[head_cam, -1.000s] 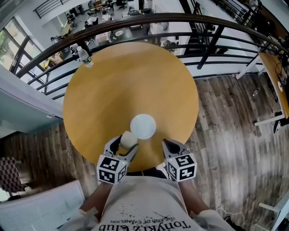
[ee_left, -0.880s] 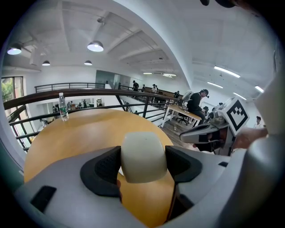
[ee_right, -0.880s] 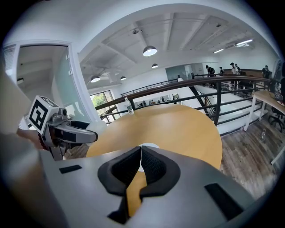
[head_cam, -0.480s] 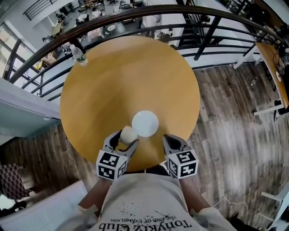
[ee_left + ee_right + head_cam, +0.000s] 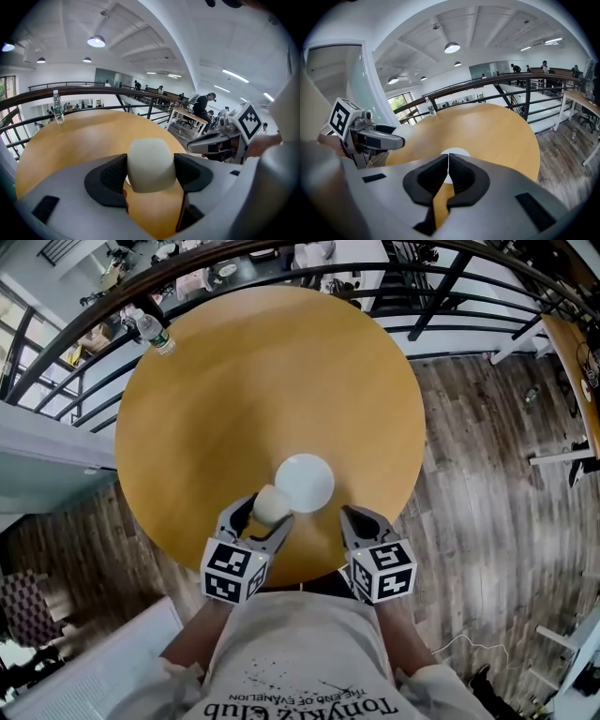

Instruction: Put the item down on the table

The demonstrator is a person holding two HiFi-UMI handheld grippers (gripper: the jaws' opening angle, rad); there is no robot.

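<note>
A cream-white cup (image 5: 271, 503) (image 5: 150, 164) is held upside down between the jaws of my left gripper (image 5: 260, 517) (image 5: 150, 172), which is shut on it above the near edge of the round wooden table (image 5: 262, 381). A white round saucer (image 5: 304, 482) (image 5: 454, 152) lies on the table just beyond and to the right of the cup. My right gripper (image 5: 358, 521) (image 5: 448, 174) hovers at the table's near edge, right of the saucer, with its jaws shut on nothing.
A clear water bottle (image 5: 150, 330) (image 5: 57, 107) (image 5: 429, 106) stands at the table's far left rim. A dark metal railing (image 5: 441, 277) curves behind the table. Wooden floor (image 5: 487, 474) lies to the right.
The head view has shifted so the table sits lower and nearer. Both grippers keep their places by the saucer; the cup stays gripped.
</note>
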